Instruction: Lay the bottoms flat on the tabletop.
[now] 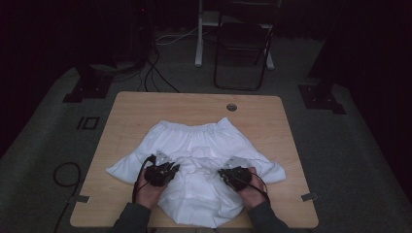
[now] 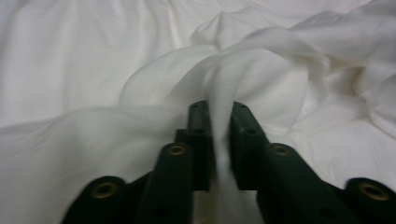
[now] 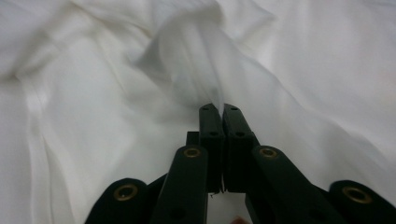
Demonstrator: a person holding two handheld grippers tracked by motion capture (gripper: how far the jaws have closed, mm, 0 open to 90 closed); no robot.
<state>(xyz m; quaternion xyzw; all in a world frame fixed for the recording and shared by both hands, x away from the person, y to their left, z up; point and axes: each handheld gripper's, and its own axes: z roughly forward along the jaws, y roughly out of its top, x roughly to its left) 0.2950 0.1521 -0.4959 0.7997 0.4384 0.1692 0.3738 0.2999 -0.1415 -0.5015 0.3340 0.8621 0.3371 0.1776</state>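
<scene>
A white garment (image 1: 199, 141) with a gathered waistband lies spread and rumpled on the wooden table (image 1: 131, 109). My left gripper (image 1: 171, 170) rests on its left middle part, shut on a raised fold of the white cloth (image 2: 261, 70); a thick band of fabric runs between the jaws of the left gripper (image 2: 219, 109). My right gripper (image 1: 224, 174) rests on the garment's right middle part. In the right gripper view the right gripper (image 3: 219, 108) has its jaws nearly together, pinching a thin ridge of the white cloth (image 3: 187, 51).
A folding chair (image 1: 243, 43) and a white stand leg (image 1: 199, 34) stand beyond the table's far edge. Cables (image 1: 155, 73) trail over the grey floor. A round hole (image 1: 231, 107) sits near the table's far edge. The garment's near hem overhangs the front edge.
</scene>
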